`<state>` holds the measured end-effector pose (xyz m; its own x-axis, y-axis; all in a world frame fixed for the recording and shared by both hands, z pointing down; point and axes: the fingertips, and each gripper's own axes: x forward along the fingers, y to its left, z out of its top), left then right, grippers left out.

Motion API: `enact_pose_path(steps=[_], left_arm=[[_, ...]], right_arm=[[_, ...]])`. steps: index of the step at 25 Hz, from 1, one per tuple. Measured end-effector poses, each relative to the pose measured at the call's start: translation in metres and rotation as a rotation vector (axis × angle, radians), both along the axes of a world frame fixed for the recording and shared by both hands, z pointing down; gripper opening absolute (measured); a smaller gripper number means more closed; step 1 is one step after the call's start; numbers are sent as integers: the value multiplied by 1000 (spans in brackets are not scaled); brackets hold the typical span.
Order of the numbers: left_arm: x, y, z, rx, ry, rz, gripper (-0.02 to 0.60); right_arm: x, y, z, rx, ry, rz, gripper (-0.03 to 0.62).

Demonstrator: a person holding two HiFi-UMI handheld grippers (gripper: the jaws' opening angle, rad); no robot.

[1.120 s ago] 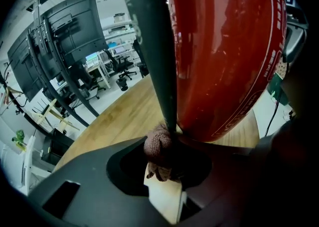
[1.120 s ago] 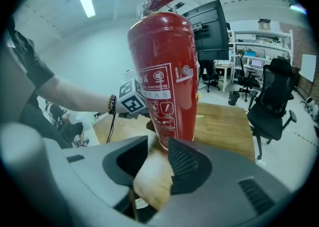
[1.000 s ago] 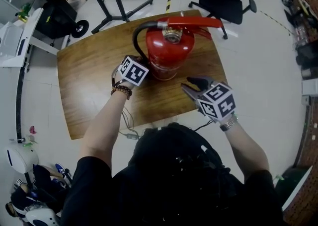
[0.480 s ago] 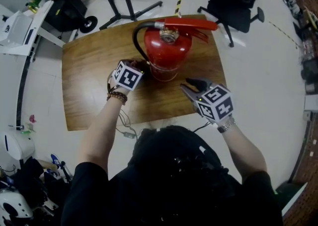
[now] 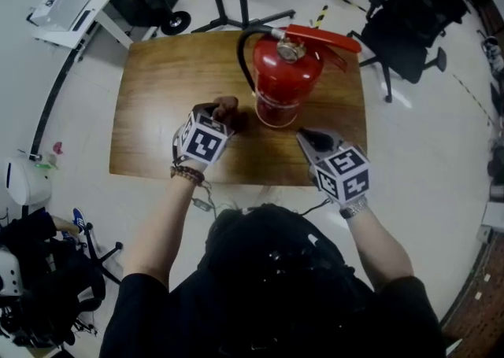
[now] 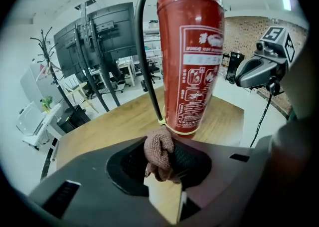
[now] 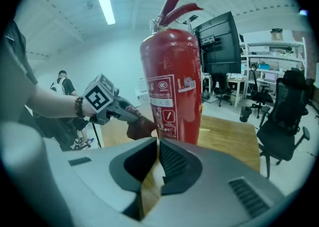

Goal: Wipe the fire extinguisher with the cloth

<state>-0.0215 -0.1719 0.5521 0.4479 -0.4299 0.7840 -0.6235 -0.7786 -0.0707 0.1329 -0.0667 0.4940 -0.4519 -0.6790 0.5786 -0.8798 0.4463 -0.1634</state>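
My left claw (image 5: pixel 214 112) was clamped on the bunched brown cloth (image 6: pixel 159 150), low beside the fire extinguisher (image 5: pixel 287 81) on its hose side. It was the nearer claw, though I could not tell whether the cloth touched the red body. The extinguisher stood upright on the table (image 5: pixel 157 112), its long axis vertical, so I judged the wipe would run up its side. My right claw (image 5: pixel 313 142), at the extinguisher's other side, had just been closing and stood nearly together, empty.

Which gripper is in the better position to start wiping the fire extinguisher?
Left: the left gripper holds the cloth beside the fire extinguisher. The right gripper has just closed its jaws on nothing.
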Motion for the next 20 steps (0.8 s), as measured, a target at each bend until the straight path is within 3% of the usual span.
enact_pose_path(steps=[7,20], left_arm=[[-15,49,-41,35,104,40,96],[-56,173,-90,61,246,255,97]], right_arm=[[-22,26,-16,67,33,78,23],[-103,127,-65,179,73,296,21]])
